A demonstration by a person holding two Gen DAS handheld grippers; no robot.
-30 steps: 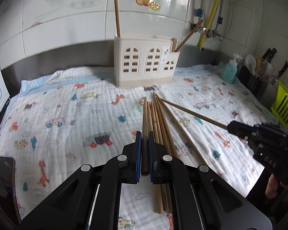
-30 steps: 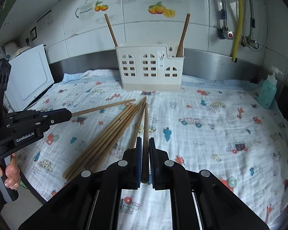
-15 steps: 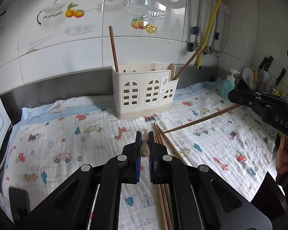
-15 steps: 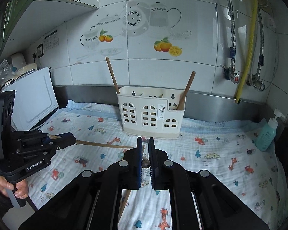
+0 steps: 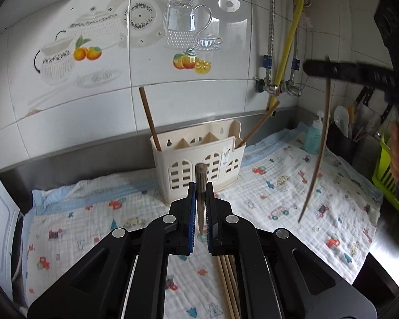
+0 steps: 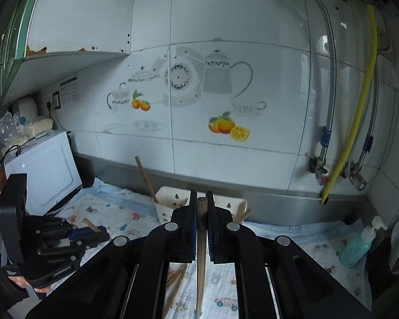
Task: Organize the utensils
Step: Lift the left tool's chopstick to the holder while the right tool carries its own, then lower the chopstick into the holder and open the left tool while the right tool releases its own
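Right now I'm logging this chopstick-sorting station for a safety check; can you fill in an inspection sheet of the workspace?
Surface: counter covered by a printed cloth.
Job's things: cream utensil holder against the wall with two chopsticks standing in it; loose chopsticks on the cloth.
Clutter: teal soap bottle, white appliance, knives at far right.
Grippers: left hand-held gripper shut on a chopstick; right hand-held gripper shut on another chopstick, which hangs downward.
Cables: black cable on the appliance.
Surroundings: tiled wall, yellow hose, metal hoses.
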